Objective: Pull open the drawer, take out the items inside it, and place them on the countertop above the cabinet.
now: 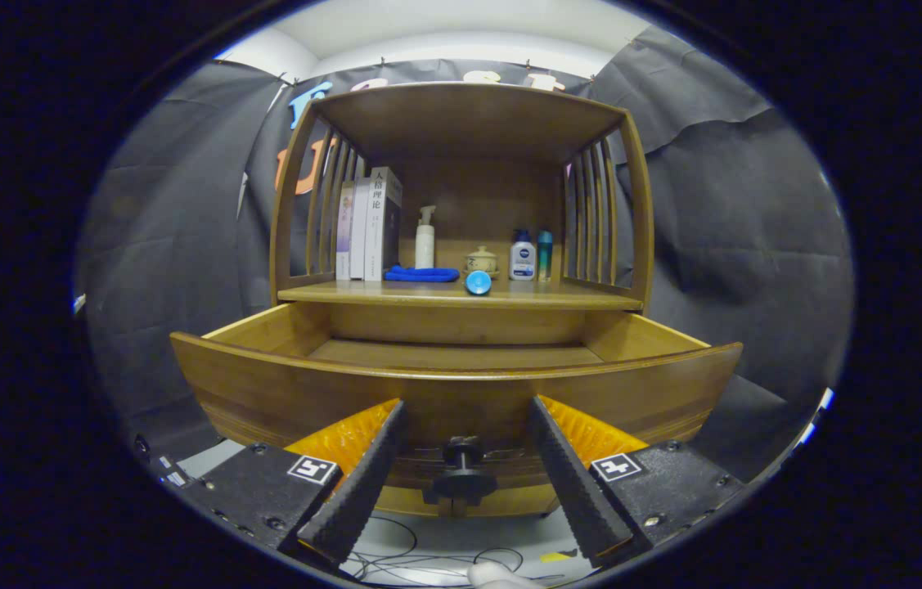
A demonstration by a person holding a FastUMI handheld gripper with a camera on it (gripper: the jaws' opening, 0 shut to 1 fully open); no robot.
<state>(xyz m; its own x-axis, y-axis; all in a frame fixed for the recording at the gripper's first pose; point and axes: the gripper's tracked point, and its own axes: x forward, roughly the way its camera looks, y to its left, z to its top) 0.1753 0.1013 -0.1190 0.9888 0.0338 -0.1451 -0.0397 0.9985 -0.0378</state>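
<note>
Two fingers (465, 425) stand spread, pinching nothing, either side of the dark knob (461, 458) on the front of the drawer (281, 393), which is pulled well out. Its visible floor looks bare; the near part is hidden. On the surface (575, 295) above lie a blue cloth (421, 274) and a blue cylinder (478, 283). Best lift clear of the knob and look down inside before reaching.

drawer (461, 384): warm honey-brown wood, darker bands low on its front
knob (462, 470): black
cabinet (469, 123): same brown wood, slatted sides
cloth (421, 274): bright blue
pump bottle (425, 237): white
lidded pot (481, 261): cream
books (368, 222): white and pale grey spines
lotion bottle (522, 256): white, dark blue cap
slim bottle (545, 255): teal
round object (478, 283): light blue
</note>
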